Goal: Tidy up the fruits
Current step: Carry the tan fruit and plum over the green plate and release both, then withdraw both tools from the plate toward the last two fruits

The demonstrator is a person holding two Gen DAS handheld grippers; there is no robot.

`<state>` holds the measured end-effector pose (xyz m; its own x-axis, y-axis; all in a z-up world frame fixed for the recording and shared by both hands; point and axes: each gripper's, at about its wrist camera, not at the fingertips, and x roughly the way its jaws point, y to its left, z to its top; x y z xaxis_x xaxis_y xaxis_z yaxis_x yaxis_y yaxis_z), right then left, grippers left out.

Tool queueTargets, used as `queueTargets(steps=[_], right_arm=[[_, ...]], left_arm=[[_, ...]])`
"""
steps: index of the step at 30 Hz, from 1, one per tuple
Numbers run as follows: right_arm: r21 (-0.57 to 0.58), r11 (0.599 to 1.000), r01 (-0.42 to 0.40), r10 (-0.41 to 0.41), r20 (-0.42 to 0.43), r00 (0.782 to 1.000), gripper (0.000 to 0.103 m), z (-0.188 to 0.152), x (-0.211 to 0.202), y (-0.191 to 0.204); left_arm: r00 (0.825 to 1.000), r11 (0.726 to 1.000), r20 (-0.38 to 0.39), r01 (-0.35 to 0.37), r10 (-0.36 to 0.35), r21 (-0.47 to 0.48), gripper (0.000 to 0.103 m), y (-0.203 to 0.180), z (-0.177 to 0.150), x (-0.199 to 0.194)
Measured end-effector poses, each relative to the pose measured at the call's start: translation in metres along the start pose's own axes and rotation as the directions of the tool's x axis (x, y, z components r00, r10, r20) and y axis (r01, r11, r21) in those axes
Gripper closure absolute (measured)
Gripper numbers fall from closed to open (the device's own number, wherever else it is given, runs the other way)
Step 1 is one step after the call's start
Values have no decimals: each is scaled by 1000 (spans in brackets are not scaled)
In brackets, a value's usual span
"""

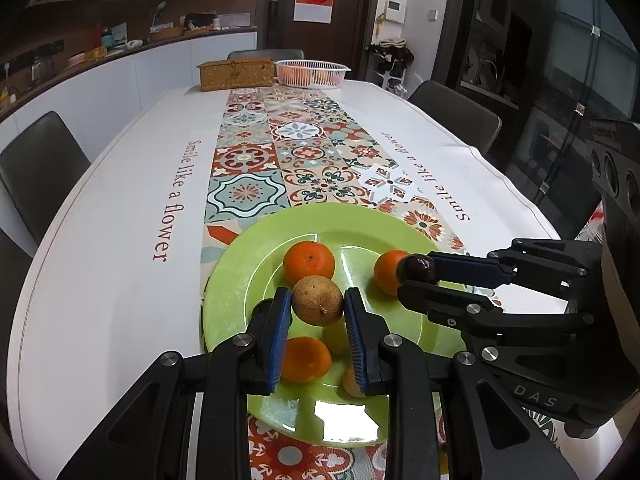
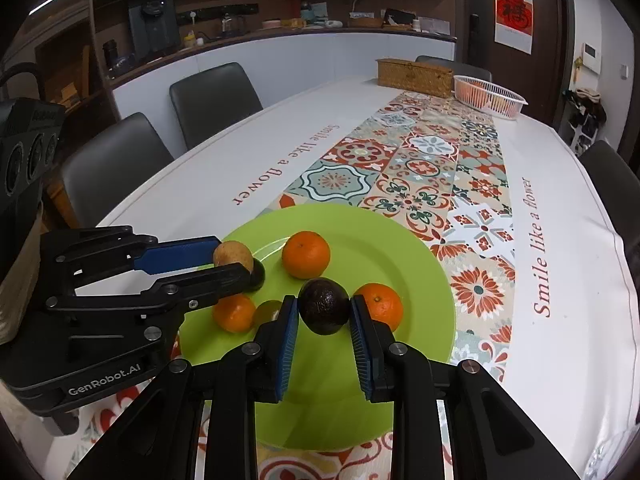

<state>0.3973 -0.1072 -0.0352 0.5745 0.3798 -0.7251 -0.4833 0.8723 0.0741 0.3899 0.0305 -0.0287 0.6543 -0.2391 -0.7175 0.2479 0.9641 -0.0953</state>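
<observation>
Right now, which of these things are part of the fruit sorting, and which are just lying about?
Part of the job:
- brown fruit in the left hand-held gripper
- dark fruit in the right hand-held gripper
- oranges
- green plate
- white basket, probably, as it holds fruit

Just lying about:
- wicker box
- chairs
- counter clutter
</observation>
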Motion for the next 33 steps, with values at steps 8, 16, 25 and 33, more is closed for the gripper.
queueTargets(steps=[8, 16, 25, 33], right_arm=[[-16, 999, 30, -30, 15, 999, 70, -6, -13, 1], [2, 998, 66, -66, 86, 994, 62, -20, -61, 6], [-1, 995, 98, -97, 178, 979, 50, -40, -120, 22], [-6, 991, 132, -127, 221, 967, 39, -62, -155, 30]], left_arm=[[997, 997, 26, -68, 67, 44, 66, -5, -10, -18], [990, 991, 96, -112, 104, 74, 59, -24, -26, -66], [976, 986, 176, -142, 125, 87, 35, -48, -39, -122], [970, 979, 199, -165, 140, 117, 18, -72, -61, -149]])
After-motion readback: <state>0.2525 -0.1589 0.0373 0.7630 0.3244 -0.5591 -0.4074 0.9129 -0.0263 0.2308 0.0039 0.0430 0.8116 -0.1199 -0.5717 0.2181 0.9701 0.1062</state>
